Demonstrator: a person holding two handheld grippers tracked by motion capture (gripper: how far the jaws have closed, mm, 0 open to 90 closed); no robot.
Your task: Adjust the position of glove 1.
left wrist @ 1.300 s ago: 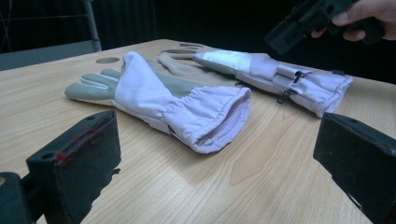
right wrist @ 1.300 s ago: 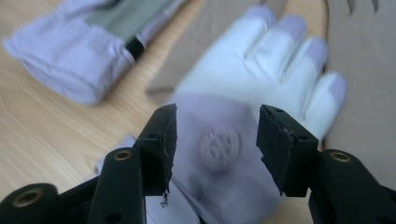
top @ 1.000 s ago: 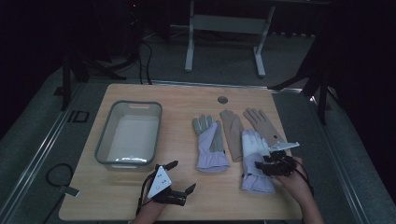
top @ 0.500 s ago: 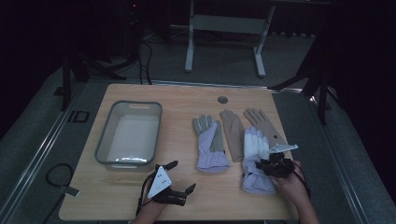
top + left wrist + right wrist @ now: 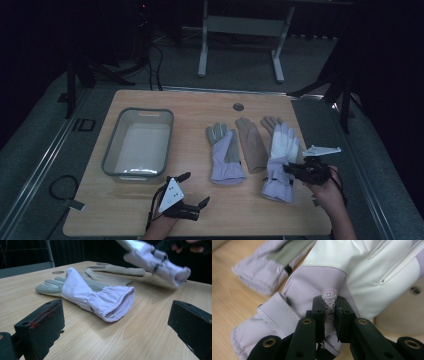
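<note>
Since a second ago the right hand-held gripper has closed its jaws, pinching a fold of the lavender glove and lifting its cuff off the counter, presumably to carry it, while the left hand-held gripper waits open.

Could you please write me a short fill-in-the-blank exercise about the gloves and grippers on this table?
1. The right gripper is shut on a fold of the ____ glove.
2. The left gripper rests with its jaws ____.
3. The clear bin holds ____ gloves.
4. The lifted glove's cuff hangs ____ the table.

Missing words: white-and-lilac; open; no; above
</note>
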